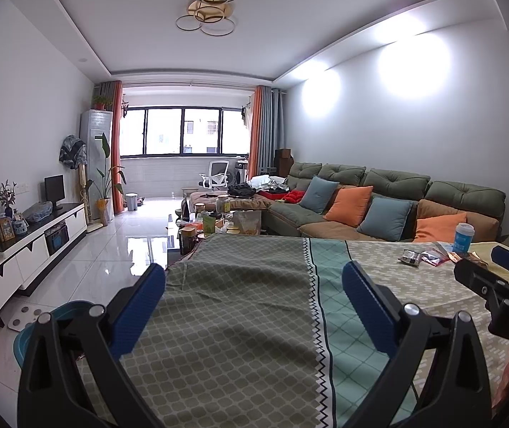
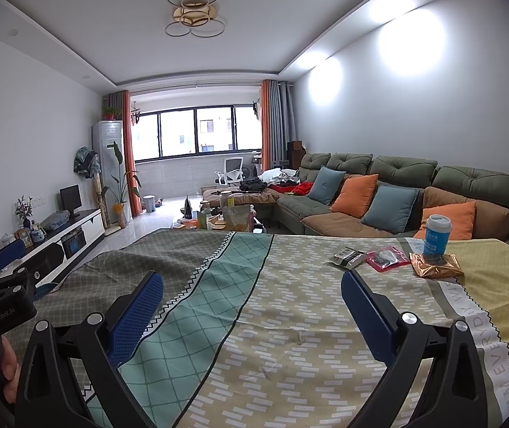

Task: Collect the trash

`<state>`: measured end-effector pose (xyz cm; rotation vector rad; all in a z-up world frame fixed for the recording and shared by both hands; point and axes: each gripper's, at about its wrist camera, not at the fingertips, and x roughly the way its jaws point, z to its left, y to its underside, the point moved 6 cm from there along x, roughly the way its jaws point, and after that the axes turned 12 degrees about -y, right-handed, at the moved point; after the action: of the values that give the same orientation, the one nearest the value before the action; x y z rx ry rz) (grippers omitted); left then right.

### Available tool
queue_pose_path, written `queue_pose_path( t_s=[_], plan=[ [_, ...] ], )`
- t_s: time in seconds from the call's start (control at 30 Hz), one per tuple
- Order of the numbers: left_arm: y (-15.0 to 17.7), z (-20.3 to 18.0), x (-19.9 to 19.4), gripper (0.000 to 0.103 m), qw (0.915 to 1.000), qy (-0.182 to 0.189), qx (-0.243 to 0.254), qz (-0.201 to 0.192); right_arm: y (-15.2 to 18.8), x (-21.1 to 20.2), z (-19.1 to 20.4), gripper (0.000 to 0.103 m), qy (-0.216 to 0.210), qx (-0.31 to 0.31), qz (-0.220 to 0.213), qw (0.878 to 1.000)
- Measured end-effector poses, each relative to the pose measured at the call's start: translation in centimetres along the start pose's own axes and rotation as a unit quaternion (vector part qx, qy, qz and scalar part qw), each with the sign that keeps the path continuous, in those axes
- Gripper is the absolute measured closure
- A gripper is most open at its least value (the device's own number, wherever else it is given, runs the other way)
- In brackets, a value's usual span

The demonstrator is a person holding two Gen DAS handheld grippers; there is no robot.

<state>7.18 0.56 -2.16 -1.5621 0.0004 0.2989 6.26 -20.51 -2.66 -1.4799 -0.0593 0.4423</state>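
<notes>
Trash lies at the far right of a table covered with a patterned cloth (image 2: 290, 303): a grey-black wrapper (image 2: 347, 257), a red wrapper (image 2: 388, 258), a crinkled gold-brown wrapper (image 2: 436, 267) and an upright blue-and-white cup (image 2: 437, 235) with a lid. The same grey-black wrapper (image 1: 410, 257), red wrapper (image 1: 432, 257) and cup (image 1: 464, 237) show in the left wrist view. My right gripper (image 2: 252, 296) is open, empty, short of the wrappers. My left gripper (image 1: 254, 292) is open and empty over the cloth's green part, left of the right gripper (image 1: 504, 278).
A teal bin (image 1: 58, 321) sits on the floor left of the table. Beyond the table stand a cluttered coffee table (image 1: 215, 221), a green sofa (image 2: 397, 185) with cushions and a white TV cabinet (image 1: 33, 249). A glossy tiled floor (image 1: 111, 249) runs toward the window.
</notes>
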Motion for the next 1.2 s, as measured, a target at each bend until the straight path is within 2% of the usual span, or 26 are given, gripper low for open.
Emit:
queue_pose_path(
  t_s=[1.2],
  plan=[
    [0.24, -0.04, 0.17, 0.004, 1.0000, -0.008, 0.001, -0.001, 0.04, -0.03, 0.10, 0.004, 0.000, 0.000, -0.001, 1.000]
  ],
)
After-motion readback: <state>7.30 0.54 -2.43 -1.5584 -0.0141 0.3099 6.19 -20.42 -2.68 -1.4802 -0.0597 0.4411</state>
